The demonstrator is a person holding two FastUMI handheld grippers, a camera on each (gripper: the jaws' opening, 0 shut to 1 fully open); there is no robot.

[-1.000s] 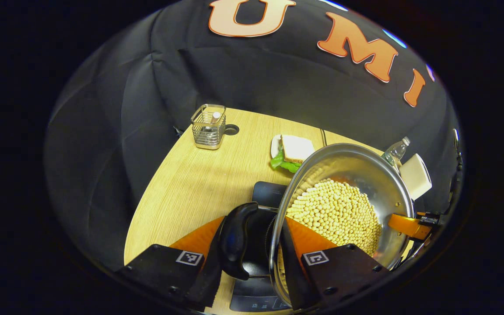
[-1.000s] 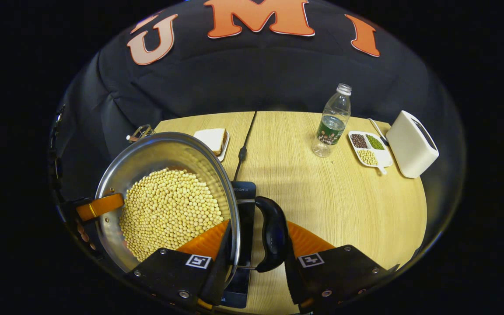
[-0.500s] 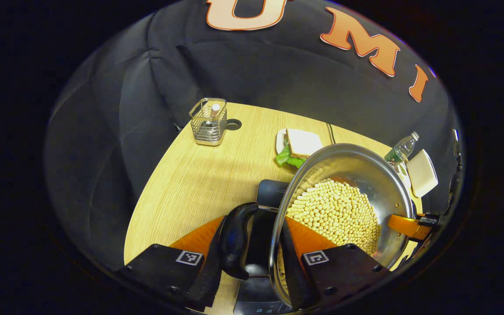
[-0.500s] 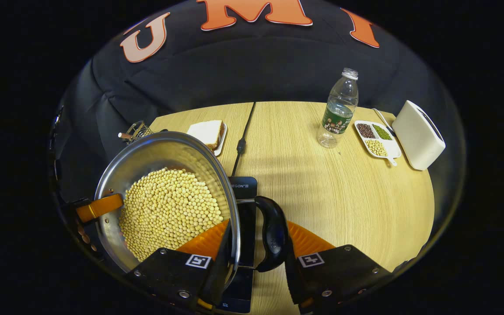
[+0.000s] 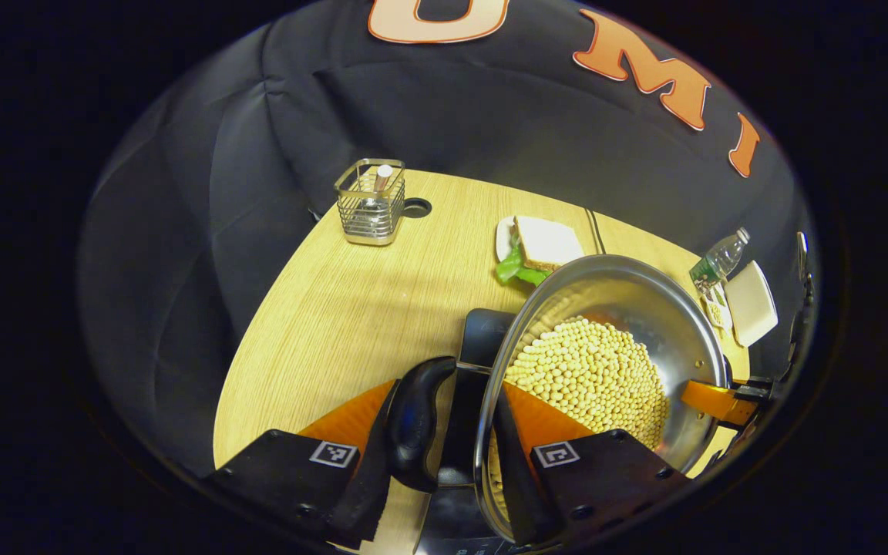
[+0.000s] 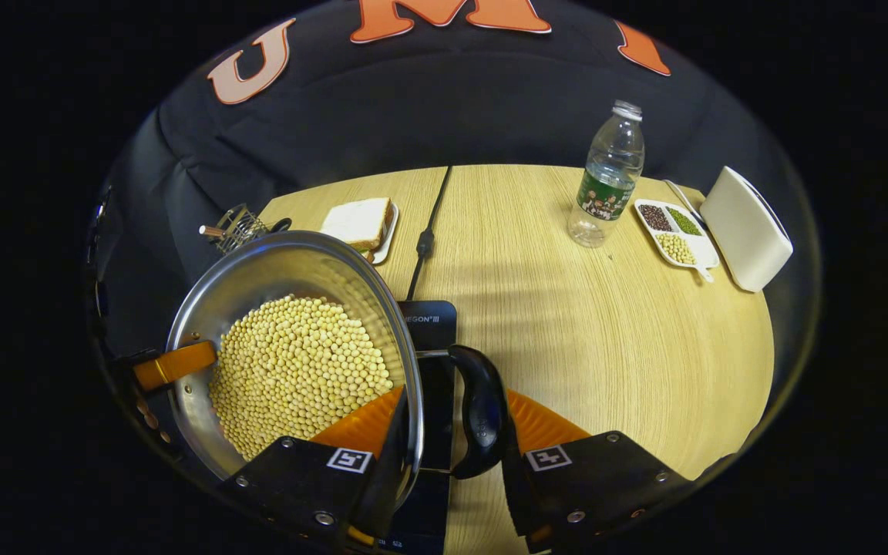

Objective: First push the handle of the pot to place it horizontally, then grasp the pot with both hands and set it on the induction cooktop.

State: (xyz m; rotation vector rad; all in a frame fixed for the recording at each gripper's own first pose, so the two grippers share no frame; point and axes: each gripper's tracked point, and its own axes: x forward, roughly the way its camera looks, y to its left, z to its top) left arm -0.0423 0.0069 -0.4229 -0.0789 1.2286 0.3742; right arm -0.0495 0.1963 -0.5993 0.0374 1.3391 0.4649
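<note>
A steel pot (image 5: 629,304) heaped with soybeans (image 5: 590,378) hangs between both grippers over the black induction cooktop (image 5: 482,335). My left gripper (image 5: 440,470) is shut on the pot's black left handle (image 5: 413,424) and rim, with one finger inside the pot. In the right gripper view the same pot (image 6: 274,270) sits at lower left, and my right gripper (image 6: 448,462) is shut on its black right handle (image 6: 482,416) and rim. The cooktop (image 6: 428,324) lies partly hidden under the pot. Each view shows the other gripper's finger on the far rim.
On the wooden table (image 6: 606,347) stand a wire basket (image 5: 369,204), a sandwich on a plate (image 6: 359,222), a water bottle (image 6: 606,181), a divided dish of beans (image 6: 671,239) and a white box (image 6: 745,227). A black cable (image 6: 428,223) runs to the cooktop.
Both grippers have moved together with the pot still in their grip. The table, cooktop, bottle and sandwich have slid upward in both views, and more of the table shows.
</note>
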